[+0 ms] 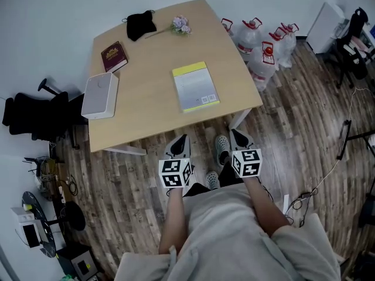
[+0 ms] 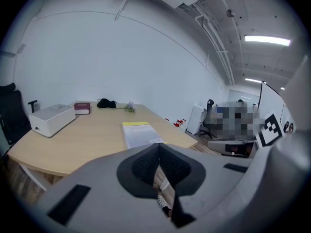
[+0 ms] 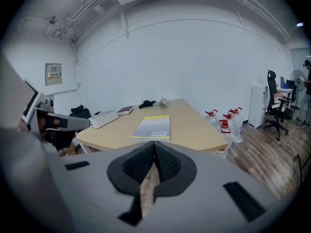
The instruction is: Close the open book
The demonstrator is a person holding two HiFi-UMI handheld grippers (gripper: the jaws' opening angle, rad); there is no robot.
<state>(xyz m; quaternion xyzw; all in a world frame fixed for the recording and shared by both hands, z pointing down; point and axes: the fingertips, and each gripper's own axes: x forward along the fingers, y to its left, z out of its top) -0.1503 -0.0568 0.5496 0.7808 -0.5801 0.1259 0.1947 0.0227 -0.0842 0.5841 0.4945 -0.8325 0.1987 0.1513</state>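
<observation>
A thin book (image 1: 195, 86) with a grey cover and a yellow band lies flat and closed in the middle of the wooden table (image 1: 152, 119). It also shows in the left gripper view as the book (image 2: 141, 133) and in the right gripper view as the book (image 3: 153, 126). My left gripper (image 1: 181, 139) hangs off the table's near edge, over the floor, with its jaws shut and nothing between them (image 2: 158, 148). My right gripper (image 1: 236, 134) is beside it at the same height, also shut and holding nothing (image 3: 154, 144). Both point toward the table.
On the table's far left lie a maroon book (image 1: 114, 56) and a white box (image 1: 99, 95); a black cloth (image 1: 141, 24) and a small flower sprig (image 1: 181, 24) sit at the back. Water bottles (image 1: 258, 45) stand right of the table, a black chair (image 1: 35, 116) left. My shoes (image 1: 221, 151) are between the grippers.
</observation>
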